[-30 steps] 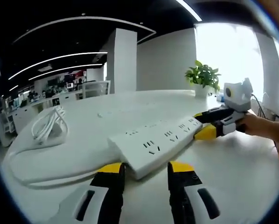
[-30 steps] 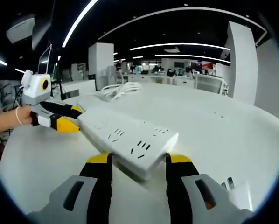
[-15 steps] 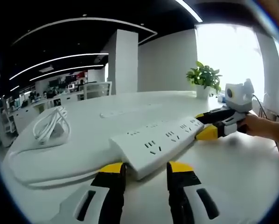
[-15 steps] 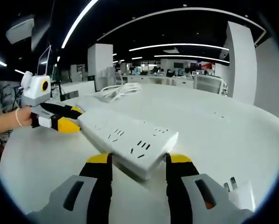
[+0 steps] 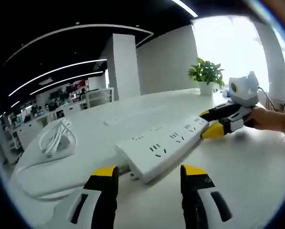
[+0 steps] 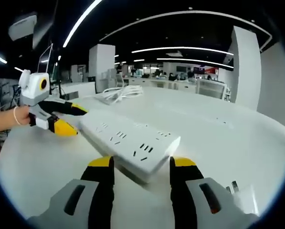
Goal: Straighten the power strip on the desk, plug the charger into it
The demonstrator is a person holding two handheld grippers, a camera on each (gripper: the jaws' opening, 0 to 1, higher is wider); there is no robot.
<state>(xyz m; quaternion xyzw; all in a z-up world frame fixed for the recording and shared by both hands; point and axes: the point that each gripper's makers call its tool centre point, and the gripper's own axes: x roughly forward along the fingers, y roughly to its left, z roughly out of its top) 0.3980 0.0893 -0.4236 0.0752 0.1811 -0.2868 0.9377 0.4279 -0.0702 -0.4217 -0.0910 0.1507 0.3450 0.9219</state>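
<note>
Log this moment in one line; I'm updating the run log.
phase: straightening | left gripper: open, at power strip end | right gripper: open, opposite end | charger: unplugged

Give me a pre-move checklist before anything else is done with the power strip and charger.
1. Left gripper off the power strip: ok, its jaws stand open and the strip's end lies just beyond the tips.
2. Right gripper on the far end: cannot tell; its jaws flank that end with a gap on each side.
3. Strip flat on the desk: ok, sockets face up.
4. Sockets free: ok, no plug in the visible ones.
5. Charger within reach: ok, it lies on the desk at the lower right of the right gripper view, not yet picked up.
6. Coiled cable clear of the strip: ok, it lies apart.
</note>
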